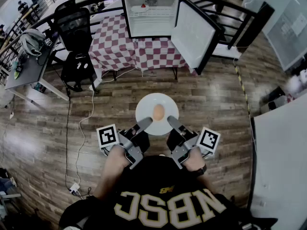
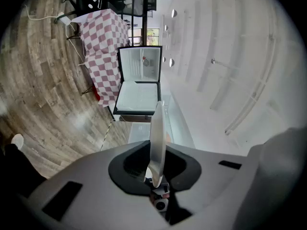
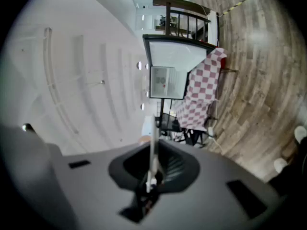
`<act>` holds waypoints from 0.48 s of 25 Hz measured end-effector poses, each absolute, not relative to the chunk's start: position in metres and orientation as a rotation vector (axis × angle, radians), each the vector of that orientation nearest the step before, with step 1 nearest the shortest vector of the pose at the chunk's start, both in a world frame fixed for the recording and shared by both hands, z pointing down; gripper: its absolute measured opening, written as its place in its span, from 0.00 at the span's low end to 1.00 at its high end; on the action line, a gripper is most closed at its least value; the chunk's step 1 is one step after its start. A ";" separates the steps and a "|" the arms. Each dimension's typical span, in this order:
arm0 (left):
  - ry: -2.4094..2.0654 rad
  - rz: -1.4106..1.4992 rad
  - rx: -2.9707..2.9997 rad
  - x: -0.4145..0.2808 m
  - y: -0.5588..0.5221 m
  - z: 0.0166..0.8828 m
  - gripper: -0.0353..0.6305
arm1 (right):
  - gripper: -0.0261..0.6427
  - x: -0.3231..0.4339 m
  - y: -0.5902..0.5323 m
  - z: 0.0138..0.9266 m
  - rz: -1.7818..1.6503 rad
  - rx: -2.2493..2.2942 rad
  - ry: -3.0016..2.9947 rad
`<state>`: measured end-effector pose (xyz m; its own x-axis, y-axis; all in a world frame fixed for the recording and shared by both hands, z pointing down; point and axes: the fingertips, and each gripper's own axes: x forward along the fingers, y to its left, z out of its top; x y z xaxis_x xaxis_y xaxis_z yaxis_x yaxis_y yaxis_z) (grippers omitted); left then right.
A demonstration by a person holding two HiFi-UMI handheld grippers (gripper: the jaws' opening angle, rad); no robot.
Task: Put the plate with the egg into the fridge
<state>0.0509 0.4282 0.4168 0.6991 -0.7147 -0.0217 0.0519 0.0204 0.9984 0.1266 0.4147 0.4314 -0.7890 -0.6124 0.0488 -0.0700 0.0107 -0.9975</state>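
1. Dark jersey (image 1: 165, 202) with pale block lettering fills the bottom of the head view, the wearer's two forearms reaching forward from it.
2. Just ahead, the left gripper (image 1: 146, 123) and the right gripper (image 1: 171, 121) are both clamped on the near rim of a white plate (image 1: 145, 107), one at each side, with each gripper's marker cube (image 1: 107, 136) standing outboard.
3. Seen along the jaws in the two gripper views, the plate's rim runs edge-on between each pair of pads, which press on it from both sides.
4. A brown egg (image 1: 159, 111) sits at the middle of the plate, which is held level above a wood-plank floor (image 1: 218, 104).
5. Well beyond the plate, a small fridge (image 1: 151, 14) stands on a table draped in a red-and-white checked cloth (image 1: 122, 49).
6. Its door (image 1: 193, 33) is swung wide open toward the picture's right, showing a white interior with wire shelves.
7. A black office chair (image 1: 74, 40) stands left of the table, and a white cable (image 1: 80, 123) trails across the floor nearby.
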 end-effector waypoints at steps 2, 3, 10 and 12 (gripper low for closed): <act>-0.604 -0.636 1.440 0.058 0.435 0.417 0.12 | 0.10 0.135 0.422 0.433 -1.848 -0.697 1.884; -0.611 -0.638 1.439 0.063 0.438 0.417 0.12 | 0.10 0.140 0.425 0.433 -1.851 -0.696 1.883; -0.626 -0.713 1.402 0.088 0.458 0.421 0.12 | 0.10 0.165 0.442 0.429 -1.831 -0.697 1.938; -0.636 -0.716 1.387 0.092 0.466 0.425 0.12 | 0.10 0.170 0.451 0.434 -1.842 -0.698 1.940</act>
